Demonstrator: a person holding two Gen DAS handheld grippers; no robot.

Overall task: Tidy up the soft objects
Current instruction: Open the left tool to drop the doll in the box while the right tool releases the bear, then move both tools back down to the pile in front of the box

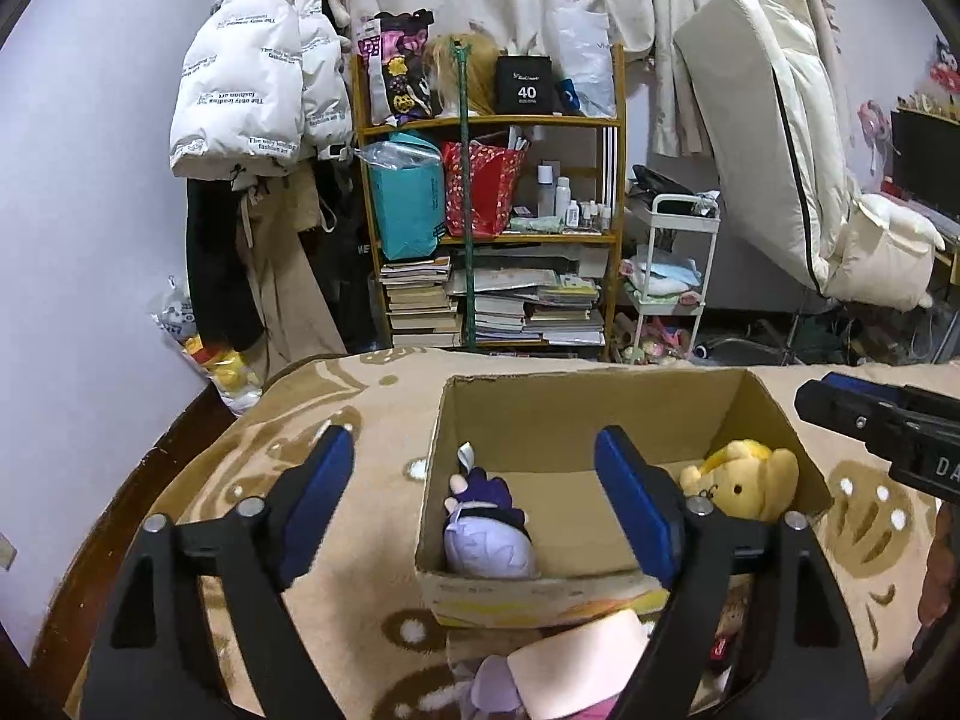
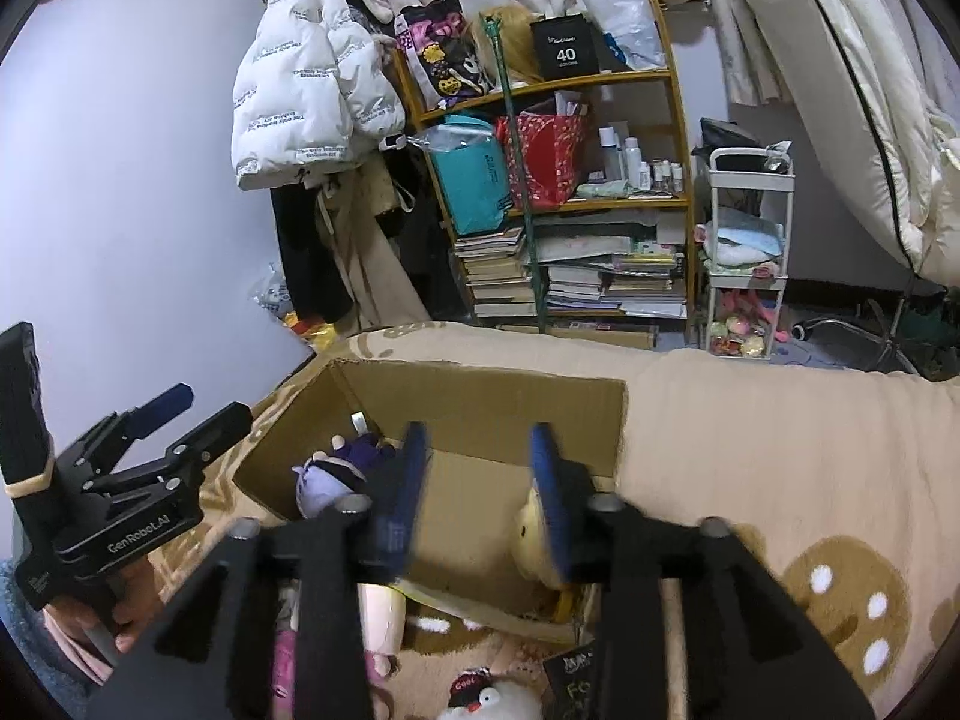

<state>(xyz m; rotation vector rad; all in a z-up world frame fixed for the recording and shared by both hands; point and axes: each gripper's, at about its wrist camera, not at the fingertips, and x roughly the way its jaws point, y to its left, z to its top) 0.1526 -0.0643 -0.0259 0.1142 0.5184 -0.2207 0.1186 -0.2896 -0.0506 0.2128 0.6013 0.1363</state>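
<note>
An open cardboard box sits on a beige patterned blanket. Inside, at its left, lies a purple-and-white doll. A yellow plush lies at the box's right. My left gripper hangs open over the box's near left part, above the doll, with nothing between its pads. My right gripper is open over the box; the yellow plush lies low beside its right finger, partly hidden by it. Only its tip shows in the left wrist view.
More soft toys lie in front of the box: a pink-and-white one and a penguin plush. Beyond the blanket's far edge stand a cluttered wooden shelf, a white trolley, a hanging white coat and a leaning mattress.
</note>
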